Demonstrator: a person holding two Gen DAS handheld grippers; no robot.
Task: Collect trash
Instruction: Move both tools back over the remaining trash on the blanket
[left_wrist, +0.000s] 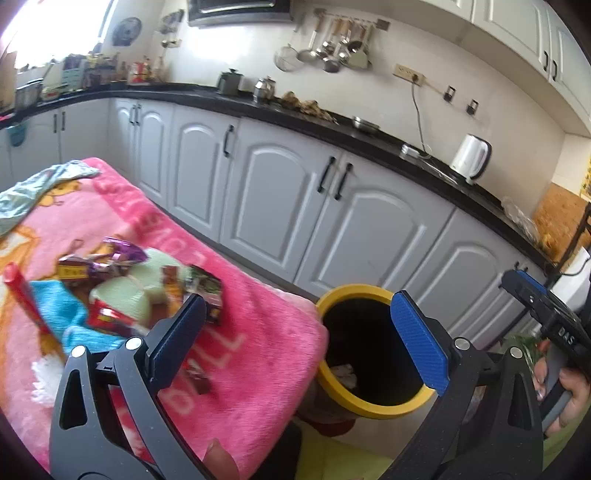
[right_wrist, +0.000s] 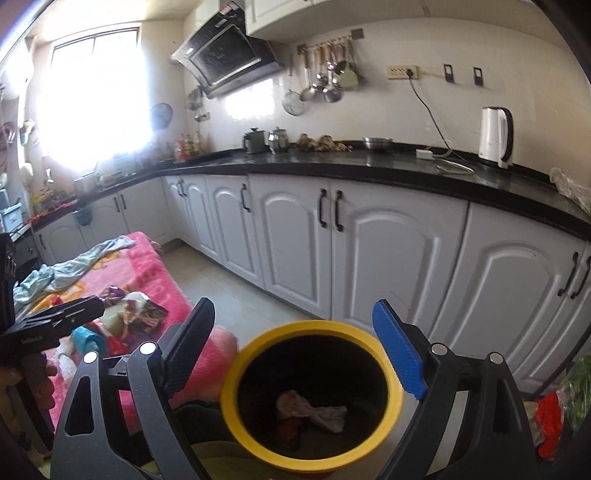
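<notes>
A pile of snack wrappers (left_wrist: 122, 284) lies on a pink blanket (left_wrist: 258, 350), also seen in the right wrist view (right_wrist: 129, 314). A small dark wrapper (left_wrist: 197, 376) lies apart near my left finger. A black bin with a yellow rim (left_wrist: 328, 387) stands beside the blanket's edge; crumpled paper (right_wrist: 314, 408) lies inside it. My left gripper (left_wrist: 299, 332) is open and empty, spanning the blanket's edge and the bin. My right gripper (right_wrist: 295, 358) is open and empty, above the bin's mouth (right_wrist: 229, 391).
White cabinets (right_wrist: 388, 251) under a black countertop (right_wrist: 369, 166) run behind, with a white kettle (right_wrist: 495, 136). A pale cloth (left_wrist: 33, 188) lies at the blanket's far end. Red and green items (right_wrist: 554, 410) sit right of the bin.
</notes>
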